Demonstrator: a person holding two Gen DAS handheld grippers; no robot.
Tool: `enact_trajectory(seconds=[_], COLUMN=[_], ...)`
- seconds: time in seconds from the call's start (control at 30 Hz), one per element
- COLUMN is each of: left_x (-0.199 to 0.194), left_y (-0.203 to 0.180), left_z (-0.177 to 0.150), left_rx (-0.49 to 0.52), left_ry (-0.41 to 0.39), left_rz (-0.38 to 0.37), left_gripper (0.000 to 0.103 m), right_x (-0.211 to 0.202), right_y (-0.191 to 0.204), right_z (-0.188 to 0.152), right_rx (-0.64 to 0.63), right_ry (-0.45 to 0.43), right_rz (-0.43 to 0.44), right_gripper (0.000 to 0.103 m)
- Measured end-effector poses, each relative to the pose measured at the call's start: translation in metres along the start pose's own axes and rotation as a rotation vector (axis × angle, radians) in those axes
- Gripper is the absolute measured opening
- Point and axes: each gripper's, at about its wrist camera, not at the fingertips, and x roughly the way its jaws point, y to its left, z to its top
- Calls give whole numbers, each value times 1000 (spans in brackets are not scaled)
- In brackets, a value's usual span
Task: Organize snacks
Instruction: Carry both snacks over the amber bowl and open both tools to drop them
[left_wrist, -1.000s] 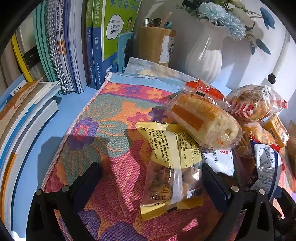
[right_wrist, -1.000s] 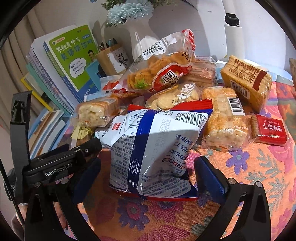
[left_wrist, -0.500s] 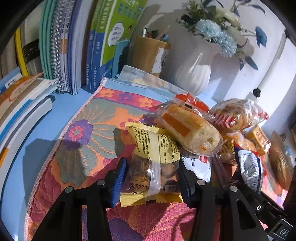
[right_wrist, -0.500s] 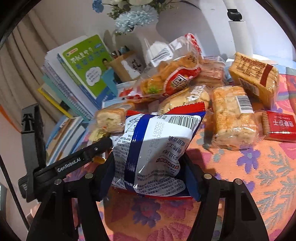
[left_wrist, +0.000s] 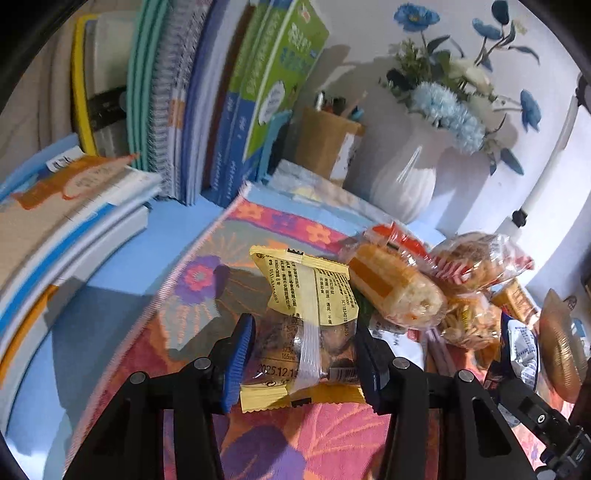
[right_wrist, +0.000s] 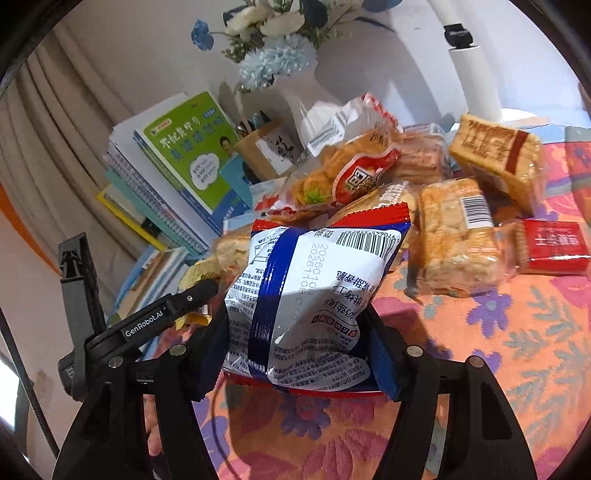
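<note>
Both claws sit low over the flowered cloth (left_wrist: 207, 280) that covers the blue table (left_wrist: 110, 317), each pointing forward into the heap of snacks. The left claw (left_wrist: 301, 363) is clamped on the yellow-edged pastry packet (left_wrist: 306, 317), its blue pads (left_wrist: 240, 358) pressing the clear lower half from either side. A second ago those fingers stood wide apart with the packet lying loose between them; they have since drawn in and the packet now tips up off the cloth. The right claw (right_wrist: 295, 354) grips the white-and-blue biscuit bag (right_wrist: 306, 295) by its lower sides, where earlier it only straddled the bag. That bag stands upright in front of the pile, with the orange cracker pack (right_wrist: 343, 173) and the barcode-labelled cake pack (right_wrist: 458, 236) lying behind it. The books (left_wrist: 207, 110) and white vase (left_wrist: 406, 173) stand at the back.
</note>
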Motion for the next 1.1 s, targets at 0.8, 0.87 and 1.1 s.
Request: enact_trajectory(seconds=[0.8, 0.87, 1.1], left_x=[-53, -45, -16], left_y=[-265, -300, -401], left_z=[58, 58, 37], left_rx=[273, 308, 418], left_ry=[-76, -57, 56], left_rz=[-361, -401, -533], left_gripper=[49, 49, 49], right_x=[-177, -196, -250], right_y=[-93, -112, -173], right_z=[135, 141, 144], right_rx=[52, 87, 188], right_ry=[-98, -113, -132], right_rz=[-181, -221, -348], right_gripper=[66, 67, 67])
